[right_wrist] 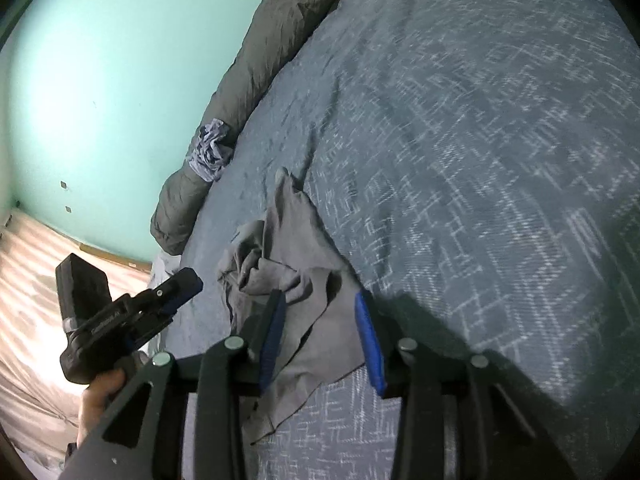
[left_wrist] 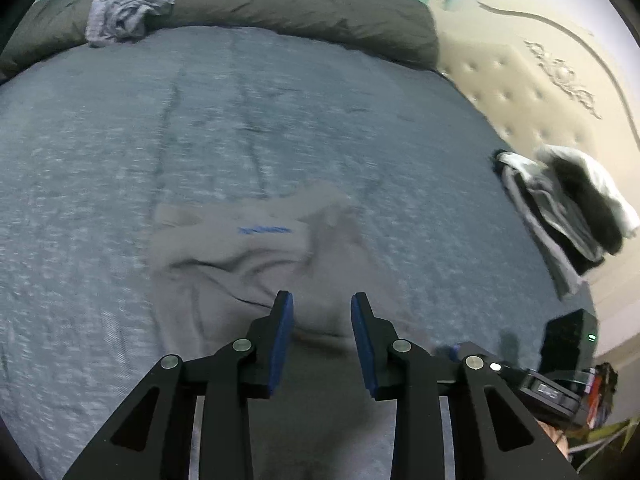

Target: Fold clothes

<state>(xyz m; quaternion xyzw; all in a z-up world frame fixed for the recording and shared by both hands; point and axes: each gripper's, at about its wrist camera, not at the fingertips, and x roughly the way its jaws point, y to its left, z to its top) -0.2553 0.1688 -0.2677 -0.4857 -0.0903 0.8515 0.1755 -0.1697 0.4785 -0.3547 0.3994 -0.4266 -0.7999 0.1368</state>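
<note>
Grey and soft, the rumpled garment (left_wrist: 240,264) lies crumpled on the blue patterned bed (left_wrist: 120,140), a small blue mark on its cloth, one corner trailing off. Above it, both the left tongs (left_wrist: 322,300) and right tongs (right_wrist: 320,300) hang released, gripping nothing.

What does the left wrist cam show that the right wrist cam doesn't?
Left wrist only: the pile of dark and white clothes at the bed's edge and the tufted cream headboard.
Right wrist only: the hand holding the left gripper, seen from the side, and the pale floor.
Both: the grey garment crumpled on the blue bedspread, the small patterned cloth on the rolled grey duvet, and the teal wall.
</note>
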